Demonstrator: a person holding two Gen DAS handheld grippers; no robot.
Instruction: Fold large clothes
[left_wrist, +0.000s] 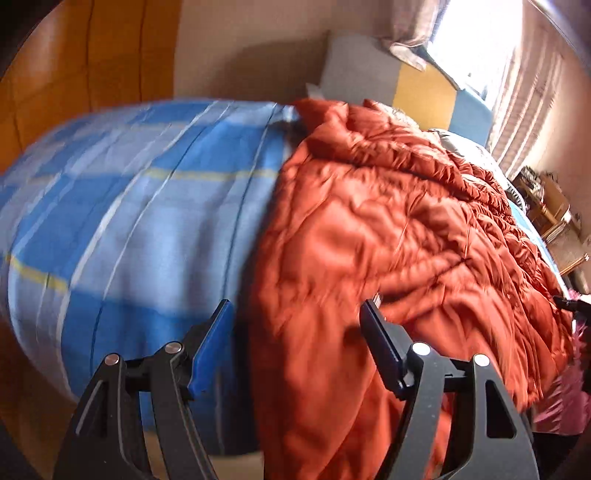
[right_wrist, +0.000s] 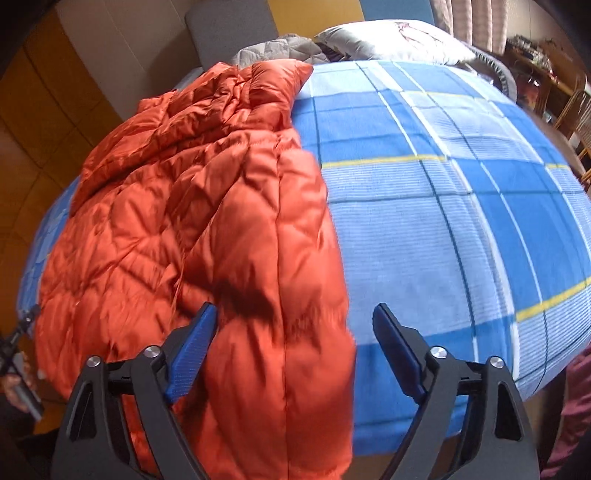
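Left wrist view has the left tongs (left_wrist: 295, 314) spread wide with nothing between the fingers, hovering just over the near edge of the orange puffer jacket (left_wrist: 388, 229) where it droops off the side of the bed (left_wrist: 129, 206). Over on the right wrist view the right tongs (right_wrist: 295, 317) stand just as wide apart and empty, straddling the jacket's other long edge, with its seam running down between the fingers. From where I stand this looks like the very start of a fold: the jacket lies rumpled and lengthwise on the blue checked blanket (right_wrist: 461, 221), one end bunched up toward the pillow (right_wrist: 388, 38) and grey headboard (right_wrist: 225, 29), the near end hanging over the mattress edge. Neither side has a grip yet. Next, I'd say, each pair needs to come down on its own corner of that hanging hem and pinch through the thick, slippery quilting, taking enough fabric that the puffy layers don't slide out when lifted.
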